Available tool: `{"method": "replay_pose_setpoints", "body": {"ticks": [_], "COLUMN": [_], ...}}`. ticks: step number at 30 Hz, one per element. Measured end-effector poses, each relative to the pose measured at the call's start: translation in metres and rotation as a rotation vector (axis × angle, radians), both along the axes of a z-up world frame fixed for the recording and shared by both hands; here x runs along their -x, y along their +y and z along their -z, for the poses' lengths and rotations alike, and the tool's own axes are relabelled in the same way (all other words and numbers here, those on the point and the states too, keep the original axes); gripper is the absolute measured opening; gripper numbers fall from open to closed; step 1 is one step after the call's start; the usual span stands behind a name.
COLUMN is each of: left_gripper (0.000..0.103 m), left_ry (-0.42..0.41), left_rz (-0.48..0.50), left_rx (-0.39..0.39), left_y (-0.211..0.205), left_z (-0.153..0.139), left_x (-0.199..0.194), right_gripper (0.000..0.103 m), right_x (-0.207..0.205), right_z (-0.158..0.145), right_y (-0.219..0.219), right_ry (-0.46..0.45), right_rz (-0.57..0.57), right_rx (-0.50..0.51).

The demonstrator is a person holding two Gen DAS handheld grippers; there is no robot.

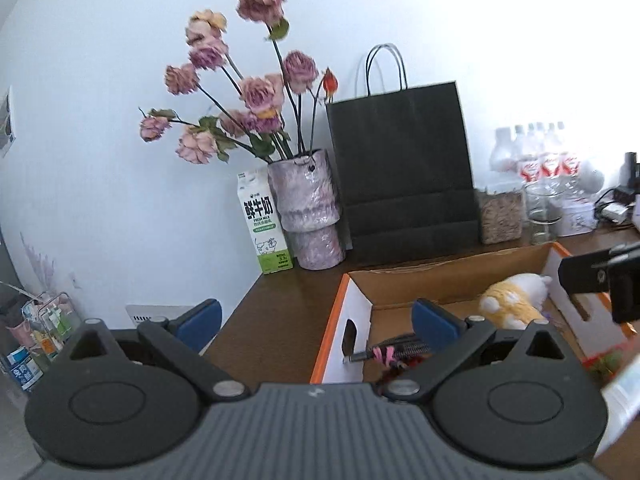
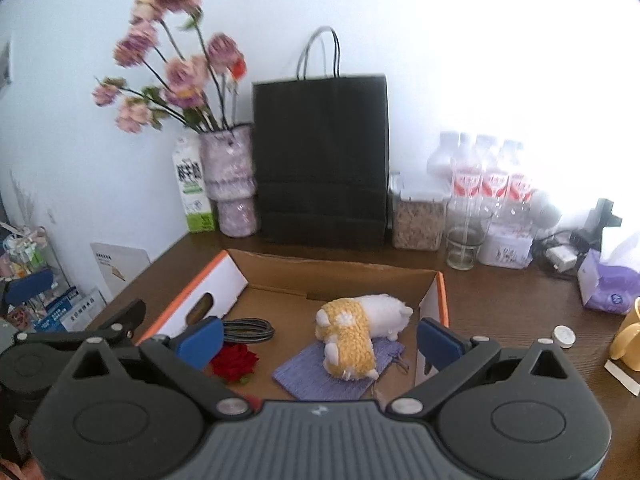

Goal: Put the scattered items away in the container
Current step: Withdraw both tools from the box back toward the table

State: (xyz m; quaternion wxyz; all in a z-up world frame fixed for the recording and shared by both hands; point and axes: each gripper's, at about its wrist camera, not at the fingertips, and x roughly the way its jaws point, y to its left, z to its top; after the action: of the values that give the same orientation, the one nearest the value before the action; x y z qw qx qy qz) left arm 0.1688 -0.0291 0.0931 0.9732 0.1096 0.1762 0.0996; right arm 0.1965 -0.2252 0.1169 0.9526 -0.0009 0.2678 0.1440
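A shallow cardboard box (image 2: 340,270) with orange-edged white ends sits on the brown table. Inside it lie a yellow-and-white plush toy (image 2: 354,330) on a purple cloth pouch (image 2: 320,376), a red artificial rose (image 2: 233,362) and a coiled dark cable (image 2: 248,330). My right gripper (image 2: 318,338) hangs open over the box's near side, nothing between its blue pads. My left gripper (image 1: 318,322) is open too, above the box's left end (image 1: 352,332); the plush toy (image 1: 512,300) and a cable (image 1: 394,350) show inside. The right gripper's black frame (image 1: 600,276) enters from the right.
Along the wall stand a milk carton (image 2: 192,188), a vase of dried roses (image 2: 232,180), a black paper bag (image 2: 322,160), a grain jar (image 2: 418,220), a glass (image 2: 464,248) and several bottles (image 2: 488,176). A tissue pack (image 2: 608,284), yellow mug (image 2: 630,340) and small white disc (image 2: 564,336) lie right.
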Motion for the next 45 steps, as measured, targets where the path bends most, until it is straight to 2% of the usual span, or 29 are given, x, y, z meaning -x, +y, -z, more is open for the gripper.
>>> {"method": "replay_pose_setpoints", "body": {"ticks": [6, 10, 15, 19, 23, 29, 36, 45], "left_gripper": [0.103, 0.103, 0.103, 0.103, 0.103, 0.103, 0.103, 0.103], "left_ry": [-0.049, -0.041, 0.002, 0.023, 0.018, 0.003, 0.04, 0.068], "left_rz": [0.031, 0.039, 0.028, 0.024, 0.048, 0.072, 0.102, 0.091], "left_rx": [0.036, 0.06, 0.074, 0.125, 0.111, 0.129, 0.181, 0.185], "left_y": [0.009, 0.014, 0.021, 0.025, 0.02, 0.017, 0.02, 0.02], "left_z": [0.013, 0.03, 0.056, 0.073, 0.081, 0.078, 0.079, 0.082], "left_x": [0.054, 0.078, 0.102, 0.126, 0.143, 0.15, 0.148, 0.146], "right_gripper": [0.103, 0.103, 0.103, 0.103, 0.103, 0.103, 0.103, 0.103], "right_x": [0.054, 0.085, 0.114, 0.13, 0.14, 0.145, 0.147, 0.152], "right_z": [0.009, 0.026, 0.055, 0.075, 0.083, 0.082, 0.083, 0.086], "right_y": [-0.008, -0.012, -0.019, -0.022, -0.019, -0.017, -0.018, -0.016], "right_ry": [-0.055, -0.062, -0.033, 0.005, 0.016, -0.006, -0.016, -0.015], "right_rz": [-0.032, -0.037, -0.009, 0.014, 0.008, 0.012, 0.009, 0.005], "right_rx": [0.007, 0.008, -0.008, -0.029, -0.021, -0.02, -0.022, -0.023]}}
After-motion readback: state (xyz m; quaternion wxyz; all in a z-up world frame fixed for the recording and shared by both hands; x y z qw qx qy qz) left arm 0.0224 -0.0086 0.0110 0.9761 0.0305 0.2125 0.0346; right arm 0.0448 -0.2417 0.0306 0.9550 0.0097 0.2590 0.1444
